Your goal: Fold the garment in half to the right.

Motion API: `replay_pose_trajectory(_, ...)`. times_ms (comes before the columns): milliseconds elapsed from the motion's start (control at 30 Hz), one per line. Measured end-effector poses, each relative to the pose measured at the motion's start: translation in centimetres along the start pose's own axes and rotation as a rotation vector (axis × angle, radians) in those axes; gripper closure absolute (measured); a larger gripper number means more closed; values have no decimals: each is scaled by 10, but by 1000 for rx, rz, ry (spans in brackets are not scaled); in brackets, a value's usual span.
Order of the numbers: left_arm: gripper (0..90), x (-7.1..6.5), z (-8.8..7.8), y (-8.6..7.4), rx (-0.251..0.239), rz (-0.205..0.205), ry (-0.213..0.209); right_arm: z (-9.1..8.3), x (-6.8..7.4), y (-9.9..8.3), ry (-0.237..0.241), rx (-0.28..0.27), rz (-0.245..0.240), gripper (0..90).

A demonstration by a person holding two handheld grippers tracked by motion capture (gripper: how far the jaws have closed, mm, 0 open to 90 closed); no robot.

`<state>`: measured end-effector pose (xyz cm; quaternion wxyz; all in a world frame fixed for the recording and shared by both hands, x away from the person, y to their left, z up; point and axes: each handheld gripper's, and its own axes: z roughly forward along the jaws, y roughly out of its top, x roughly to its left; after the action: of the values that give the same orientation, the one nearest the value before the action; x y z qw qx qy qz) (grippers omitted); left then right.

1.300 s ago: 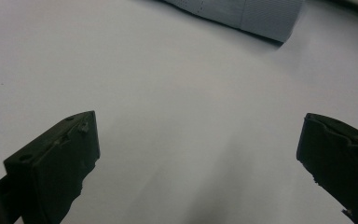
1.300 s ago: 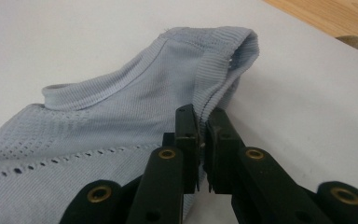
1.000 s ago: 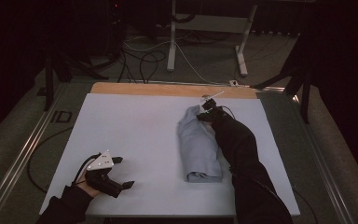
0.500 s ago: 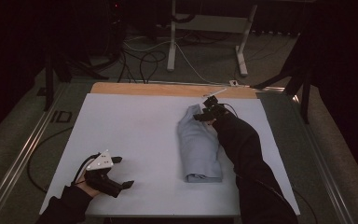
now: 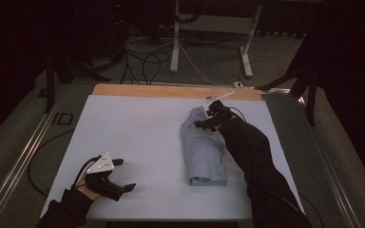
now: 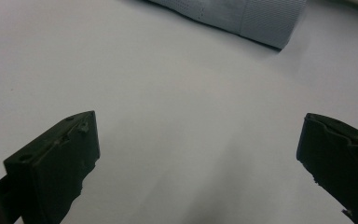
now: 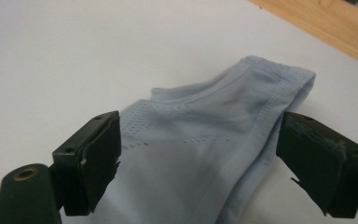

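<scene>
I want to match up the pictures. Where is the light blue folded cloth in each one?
High view: the light blue cloth lies right of centre on the white table, beside the right gripper.
Left gripper view: its end shows along the top edge.
Right gripper view: in the middle, beyond the open jaws.
Shared landmark: the cloth's ribbed band.

One folded light-blue garment (image 5: 203, 152) is counted on the white surface (image 5: 138, 137), right of centre in the high view. Two grippers are seen: the left gripper (image 5: 123, 175) at the lower left, the right gripper (image 5: 204, 114) at the garment's upper end. Each has two black fingers.
</scene>
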<state>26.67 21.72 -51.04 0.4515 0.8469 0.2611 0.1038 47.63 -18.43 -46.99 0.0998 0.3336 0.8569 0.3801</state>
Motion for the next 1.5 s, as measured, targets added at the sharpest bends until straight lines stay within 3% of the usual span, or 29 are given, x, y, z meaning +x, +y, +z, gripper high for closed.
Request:
replay_pose_trajectory(400, 5, -1, -1, 0, 6, 10, 4, -25, 30, -6, 40, -53, -54, 141)
replay_pose_trajectory(467, 5, 0, -1, 0, 5, 10, 3, -32, 41, -10, 49, -64, -82, 136)
replay_pose_trajectory(600, 5, -1, -1, 0, 6, 15, 4, -42, 54, -20, 102, -90, -91, 137)
replay_pose_trajectory(700, 5, -1, -1, 1, 6, 13, 6, -50, 65, -29, 99, -115, -120, 178)
replay_pose_trajectory(933, 5, 0, 0, 0, 9, 14, 5, -65, 85, -45, 142, -128, -156, 491)
replay_pose_trajectory(1100, 5, 0, -1, 0, 7, 12, 5, -65, 101, -55, 166, -98, -207, 678)
replay_pose_trajectory(1233, 5, 0, 0, 0, 8, 12, 3, -63, 109, -64, 168, -69, -250, 886)
replay_pose_trajectory(1367, 5, 0, 0, 0, 11, 12, 3, -50, 112, -77, 193, 3, -300, 900)
replay_pose_trajectory(1500, 5, 0, 0, 0, 11, 16, 1, -37, 110, -92, 214, 58, -292, 900)
